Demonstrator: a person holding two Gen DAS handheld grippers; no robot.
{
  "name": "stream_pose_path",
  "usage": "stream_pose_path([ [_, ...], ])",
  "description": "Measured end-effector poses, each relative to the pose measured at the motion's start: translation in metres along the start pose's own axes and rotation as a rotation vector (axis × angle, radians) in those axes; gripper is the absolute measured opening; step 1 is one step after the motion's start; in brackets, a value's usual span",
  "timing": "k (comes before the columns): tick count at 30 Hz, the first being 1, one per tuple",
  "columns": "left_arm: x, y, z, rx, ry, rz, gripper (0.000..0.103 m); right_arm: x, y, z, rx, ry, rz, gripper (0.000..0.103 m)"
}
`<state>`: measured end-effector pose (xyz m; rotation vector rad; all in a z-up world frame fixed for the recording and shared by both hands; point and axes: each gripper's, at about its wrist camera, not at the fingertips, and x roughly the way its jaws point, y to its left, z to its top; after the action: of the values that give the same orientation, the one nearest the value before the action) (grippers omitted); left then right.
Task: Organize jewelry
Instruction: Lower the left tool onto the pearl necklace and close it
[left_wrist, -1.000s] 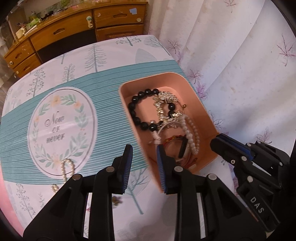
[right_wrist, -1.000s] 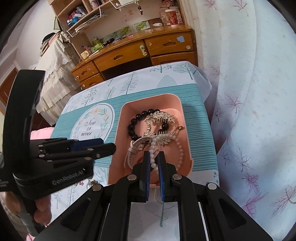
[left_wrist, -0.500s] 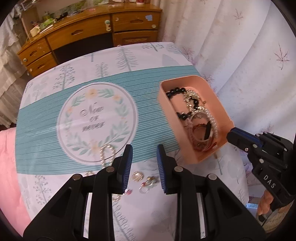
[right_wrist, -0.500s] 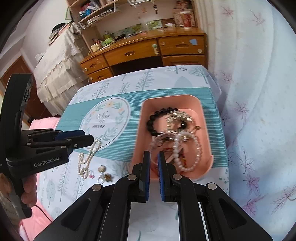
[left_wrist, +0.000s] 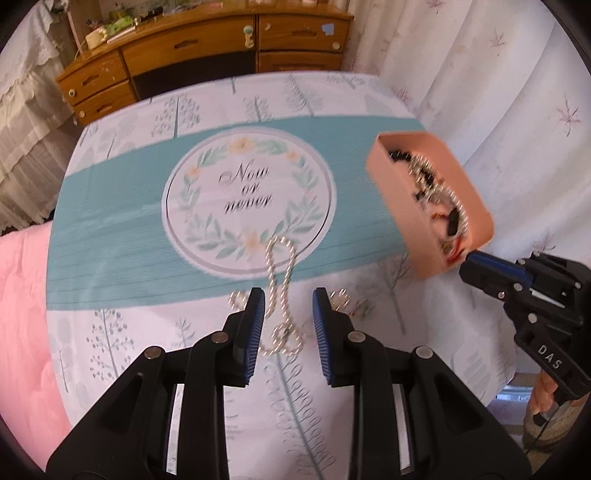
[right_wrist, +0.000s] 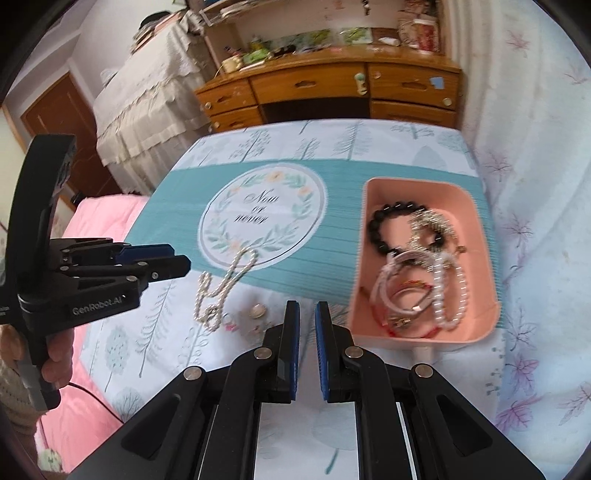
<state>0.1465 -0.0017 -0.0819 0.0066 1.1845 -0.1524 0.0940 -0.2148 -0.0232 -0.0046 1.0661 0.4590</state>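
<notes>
A pearl necklace (left_wrist: 280, 277) (right_wrist: 225, 284) lies doubled on the patterned tablecloth. My left gripper (left_wrist: 289, 302) hovers right over its near end, open, nothing between the pads; it also shows in the right wrist view (right_wrist: 173, 260). Small rings and earrings (left_wrist: 340, 297) (right_wrist: 257, 311) lie beside the necklace. To the right stands the pink tray (left_wrist: 397, 206) (right_wrist: 421, 181), with a black bead bracelet (right_wrist: 384, 229), a silver comb (right_wrist: 430, 221) and a pearl bracelet (right_wrist: 454, 291) inside. My right gripper (right_wrist: 306, 314) (left_wrist: 476, 266) is shut and empty, near the tray's front left corner.
A wooden desk with drawers (left_wrist: 221, 48) (right_wrist: 332, 88) stands behind the table. Pink bedding (left_wrist: 22, 314) (right_wrist: 99, 218) lies along the left edge. White flowered curtains (left_wrist: 498, 74) hang on the right. A person's hand (right_wrist: 55, 362) holds the left gripper's handle.
Both grippers have swung left, away from the tray. The left one now hangs over the pearl necklace and small pieces. Neither gripper's jaws have changed.
</notes>
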Motion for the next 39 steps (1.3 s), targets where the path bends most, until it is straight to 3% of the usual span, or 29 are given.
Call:
stream_pose_path([
  [8, 0.027, 0.011, -0.024, 0.012, 0.087, -0.020, 0.023, 0.047, 0.024, -0.001, -0.015, 0.131, 0.038, 0.012],
  [13, 0.032, 0.015, -0.027, 0.010, 0.107, -0.044, 0.023, 0.087, 0.027, -0.004, 0.040, 0.238, 0.079, 0.017],
  [17, 0.036, 0.019, -0.028, 0.000, 0.118, -0.063, 0.023, 0.109, 0.025, -0.003, 0.076, 0.270, 0.070, 0.017],
  [32, 0.056, 0.016, -0.023, -0.013, 0.159, -0.113, 0.023, 0.117, 0.034, 0.002, 0.032, 0.229, 0.001, 0.014],
  [39, 0.071, 0.007, -0.017, -0.012, 0.184, -0.077, 0.023, 0.099, 0.032, 0.003, 0.029, 0.192, 0.006, 0.014],
])
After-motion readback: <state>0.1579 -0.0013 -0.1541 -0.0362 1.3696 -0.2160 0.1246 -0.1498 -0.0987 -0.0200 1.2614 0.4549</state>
